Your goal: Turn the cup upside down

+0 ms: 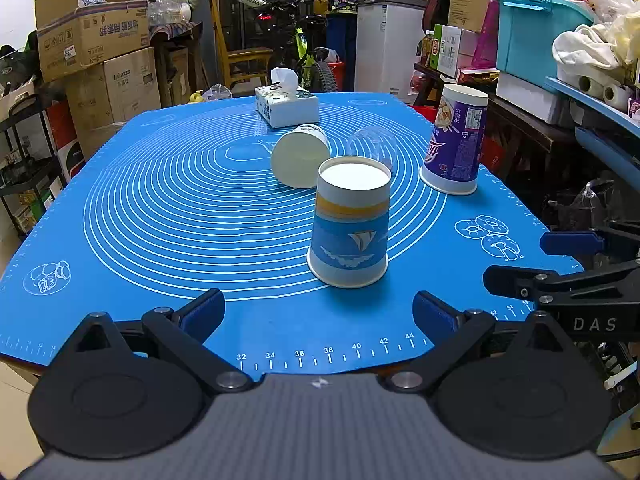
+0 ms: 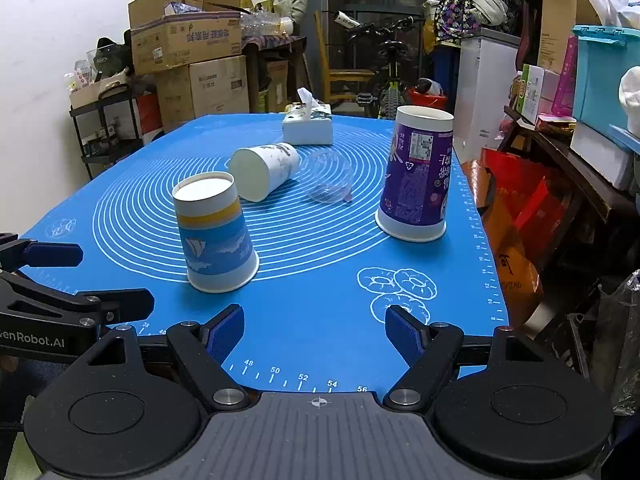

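While both grippers hang spread and empty, the blue sailboat cup (image 1: 350,224) stands mouth-down on the mat (image 1: 160,208), axis vertical, at twelve o'clock from the left gripper (image 1: 319,312), nearer than the right gripper (image 2: 315,334), which sees it at ten o'clock.

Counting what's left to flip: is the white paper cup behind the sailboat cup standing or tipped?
Tipped. The white paper cup lies on its side on the mat, flat round end facing the cameras.
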Available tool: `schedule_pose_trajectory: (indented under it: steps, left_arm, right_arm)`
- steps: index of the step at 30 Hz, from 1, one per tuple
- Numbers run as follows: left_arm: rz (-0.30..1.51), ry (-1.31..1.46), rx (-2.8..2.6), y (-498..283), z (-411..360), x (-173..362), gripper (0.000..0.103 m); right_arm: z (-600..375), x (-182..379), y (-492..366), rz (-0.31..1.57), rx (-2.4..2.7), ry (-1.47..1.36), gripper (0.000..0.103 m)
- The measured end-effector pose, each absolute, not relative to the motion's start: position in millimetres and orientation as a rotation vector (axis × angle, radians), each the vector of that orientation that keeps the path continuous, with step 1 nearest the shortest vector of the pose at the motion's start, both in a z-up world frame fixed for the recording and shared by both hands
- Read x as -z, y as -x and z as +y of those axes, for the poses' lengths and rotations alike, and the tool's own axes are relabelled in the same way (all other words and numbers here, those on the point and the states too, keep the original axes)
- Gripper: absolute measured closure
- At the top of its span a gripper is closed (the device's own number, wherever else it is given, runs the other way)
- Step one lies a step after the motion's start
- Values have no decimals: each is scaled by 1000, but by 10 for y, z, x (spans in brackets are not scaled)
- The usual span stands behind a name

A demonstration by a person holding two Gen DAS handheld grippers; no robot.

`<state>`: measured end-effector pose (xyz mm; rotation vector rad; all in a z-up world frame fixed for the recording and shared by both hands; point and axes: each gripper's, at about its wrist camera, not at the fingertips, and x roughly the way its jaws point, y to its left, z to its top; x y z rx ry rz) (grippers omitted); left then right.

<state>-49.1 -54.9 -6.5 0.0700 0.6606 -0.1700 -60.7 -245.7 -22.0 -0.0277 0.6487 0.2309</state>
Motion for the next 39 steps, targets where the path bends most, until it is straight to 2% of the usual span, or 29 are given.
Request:
schedule_pose_trajectory:
  steps: [39]
  left_arm:
    - [660, -71, 168, 485, -601, 84, 4]
  right_arm:
    - [-2474, 226, 615, 650, -226, 28, 22]
